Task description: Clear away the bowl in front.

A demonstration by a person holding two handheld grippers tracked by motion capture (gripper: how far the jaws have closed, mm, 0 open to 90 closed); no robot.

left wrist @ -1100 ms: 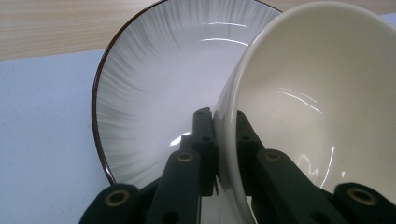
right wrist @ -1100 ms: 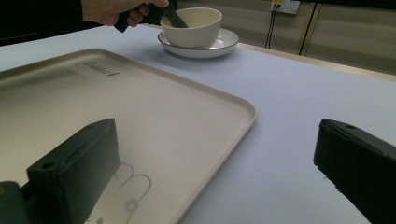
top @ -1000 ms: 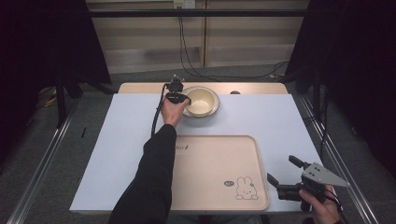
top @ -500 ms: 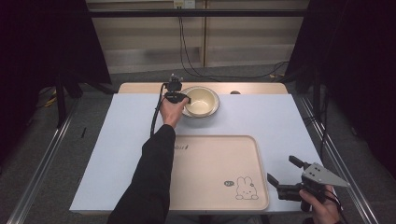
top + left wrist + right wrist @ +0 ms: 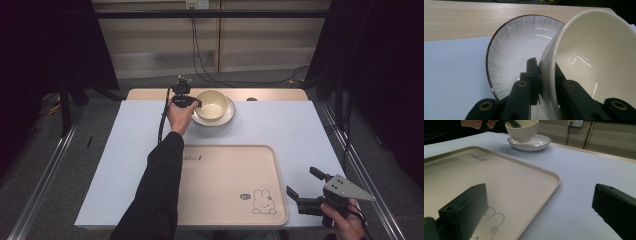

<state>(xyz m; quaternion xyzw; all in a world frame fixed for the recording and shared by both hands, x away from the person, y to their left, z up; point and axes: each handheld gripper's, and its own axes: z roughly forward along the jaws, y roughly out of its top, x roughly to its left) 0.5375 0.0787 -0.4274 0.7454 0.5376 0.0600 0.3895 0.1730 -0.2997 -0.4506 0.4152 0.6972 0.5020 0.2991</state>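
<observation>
Cream glazed ceramic bowl (image 5: 596,57) found at far centre of table (image 5: 125,165), sitting tilted on shallow white plate with thin dark rim (image 5: 516,50); seen likewise in right gripper view, bowl (image 5: 522,130) on plate (image 5: 534,143). Left claw (image 5: 192,103) clamped on near-left wall of bowl, one jaw inside, one outside, rim pinched between. Right claw (image 5: 306,187) spread wide and empty, held low at near right corner, just beside beige rectangular plastic tray with rabbit print (image 5: 225,175).

Handling, as judged:
- Stiff and brittle; likely to chip or crack if knocked on plate or dropped.
- Glaze glossy, so probably slippery under hard jaws; single-wall pinch liable to let bowl swing or slide.
- Moderate weight, hung off one side of grip, so tilt to be expected on lifting.
- Best hold: across rim, as now, seated deep down wall rather than at very lip. Firm, steady squeeze advised, no jerks.
- Plate loose beneath; may shift or rattle if bowl dragged rather than lifted clear.
- Tray surface smooth and flat; suited to gentle setting down, base first.
</observation>
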